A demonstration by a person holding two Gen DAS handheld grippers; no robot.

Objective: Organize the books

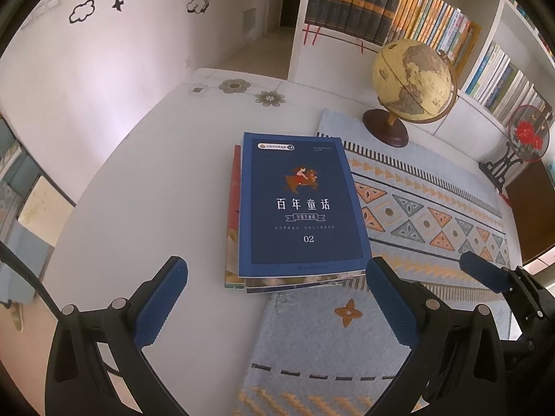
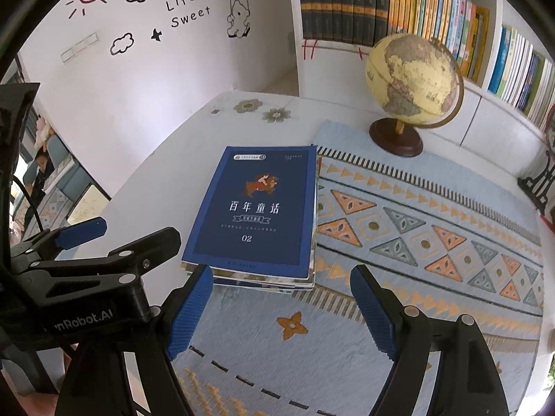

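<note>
A small stack of books (image 1: 298, 208) lies flat in the middle of both views, on a white bench (image 1: 166, 187), its right edge overlapping a pale blue patterned mat (image 1: 433, 208). A dark blue book with the numeral 02 sits on top. The left gripper (image 1: 277, 298) hovers near the stack's lower edge, fingers (image 1: 159, 312) wide apart and holding nothing. The right gripper (image 2: 281, 308) is also near that edge, fingers (image 2: 190, 308) spread and empty, its left finger just beside the stack's lower left corner. The lower books sit slightly askew, so a squeeze from the sides could likely slide the top book off or fan the stack. A globe (image 1: 412, 83) stands at the upper right, well apart, yet a careless lift toward the bookshelf (image 1: 381, 3) behind it might knock it. How many books lie under the blue one is hard to tell; only thin edges show. The fisheye rim cuts off the bench's near edge and the person's hands.
</note>
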